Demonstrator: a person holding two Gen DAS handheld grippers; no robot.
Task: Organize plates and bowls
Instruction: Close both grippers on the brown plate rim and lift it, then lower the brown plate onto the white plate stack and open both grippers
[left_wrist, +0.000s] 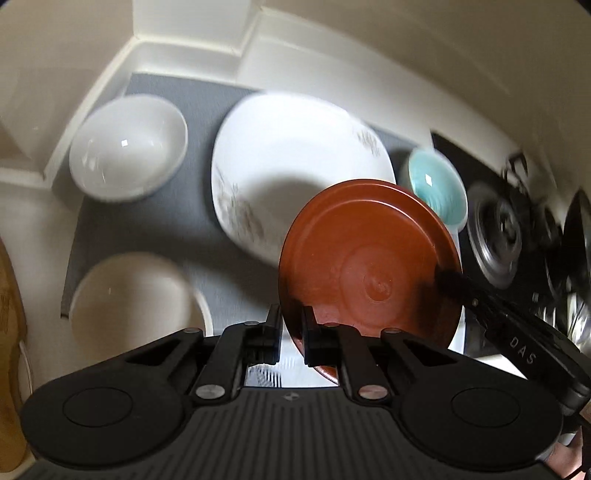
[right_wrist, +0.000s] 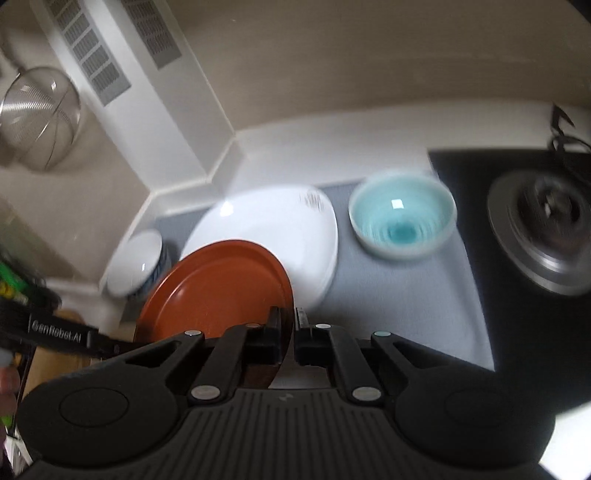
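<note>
A brown round plate (left_wrist: 369, 266) is held in the air between both grippers, above the grey mat (left_wrist: 192, 221). My left gripper (left_wrist: 291, 325) is shut on its near rim. My right gripper (right_wrist: 290, 328) is shut on the plate's (right_wrist: 218, 288) opposite rim; its arm shows in the left wrist view (left_wrist: 491, 306). Below lies a white square plate (left_wrist: 295, 162) with a flower print, also in the right wrist view (right_wrist: 273, 225). A white bowl (left_wrist: 127, 146), a cream bowl (left_wrist: 133, 299) and a teal bowl (left_wrist: 437, 184) stand on the mat around it.
A black stove with a burner (right_wrist: 543, 225) lies right of the mat. The teal bowl (right_wrist: 402, 218) stands near the stove edge. A white wall and ledge (right_wrist: 184, 147) close the back. A metal strainer (right_wrist: 37, 114) hangs at the far left. A wooden board (left_wrist: 11, 332) stands left.
</note>
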